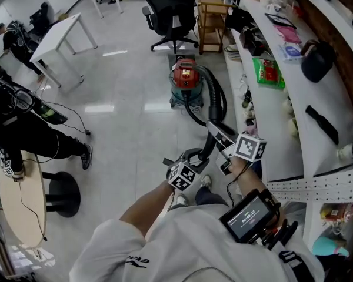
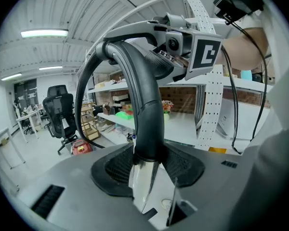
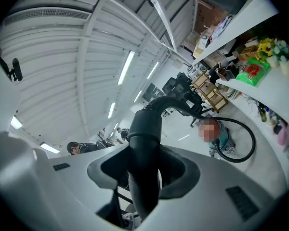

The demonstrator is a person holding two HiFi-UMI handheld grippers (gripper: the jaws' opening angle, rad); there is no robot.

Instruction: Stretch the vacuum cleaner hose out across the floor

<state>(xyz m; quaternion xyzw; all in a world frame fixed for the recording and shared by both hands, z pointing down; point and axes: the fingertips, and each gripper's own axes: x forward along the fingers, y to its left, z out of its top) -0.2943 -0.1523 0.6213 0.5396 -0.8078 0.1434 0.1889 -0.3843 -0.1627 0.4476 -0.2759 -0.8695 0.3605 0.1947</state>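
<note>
The red and teal vacuum cleaner [image 1: 185, 78] stands on the floor ahead. Its black hose [image 1: 215, 98] loops out to the right and back toward me. Both grippers hold the hose's end above the floor. My left gripper [image 1: 187, 168] is shut on the curved black handle [image 2: 147, 114], just above the metal tube end [image 2: 143, 182]. My right gripper [image 1: 223, 145] is shut on the hose cuff [image 3: 144, 138] a little farther along. In the left gripper view the right gripper [image 2: 183, 42] shows at the top and the vacuum [image 2: 82, 147] far off. The hose loop [image 3: 243, 146] shows in the right gripper view.
Long white shelves [image 1: 282, 104] with clutter run along the right. A black office chair [image 1: 173, 10] and a wooden cart [image 1: 212, 13] stand behind the vacuum. There is a white table [image 1: 59, 37] at far left, a person [image 1: 29, 131] and a round table [image 1: 23, 198] at near left.
</note>
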